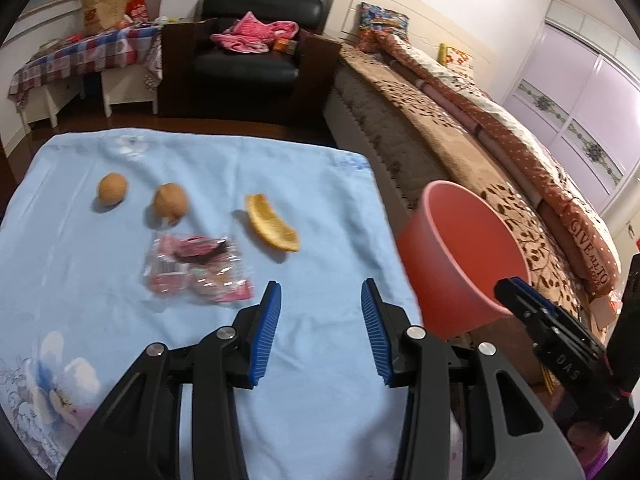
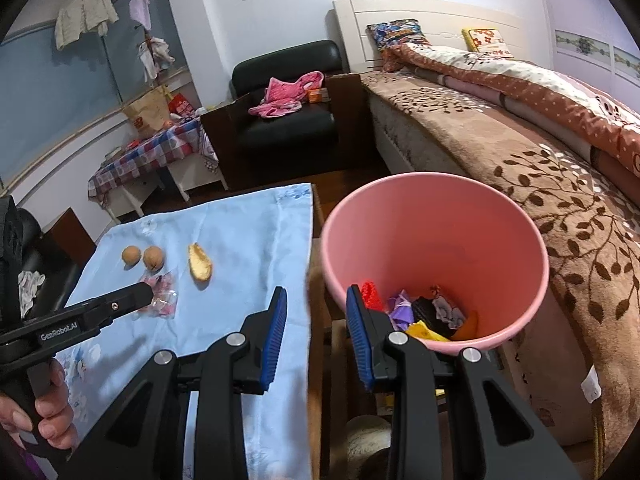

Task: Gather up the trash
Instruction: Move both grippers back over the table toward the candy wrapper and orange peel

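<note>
Wrist views, shared blue cloth (image 1: pixel 200 184)

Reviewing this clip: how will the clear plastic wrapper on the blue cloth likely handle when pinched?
The wrapper looks thin and crinkled, so probably floppy and very light. Its glossy film may slip between pads. Lying flat on the cloth, it seems unlikely to roll.

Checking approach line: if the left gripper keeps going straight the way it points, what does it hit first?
Probably the blue cloth itself. The left gripper, jaws open and empty, aims at bare cloth between the plastic wrapper and the orange peel. Depth is unclear; neither lies squarely in line.
</note>
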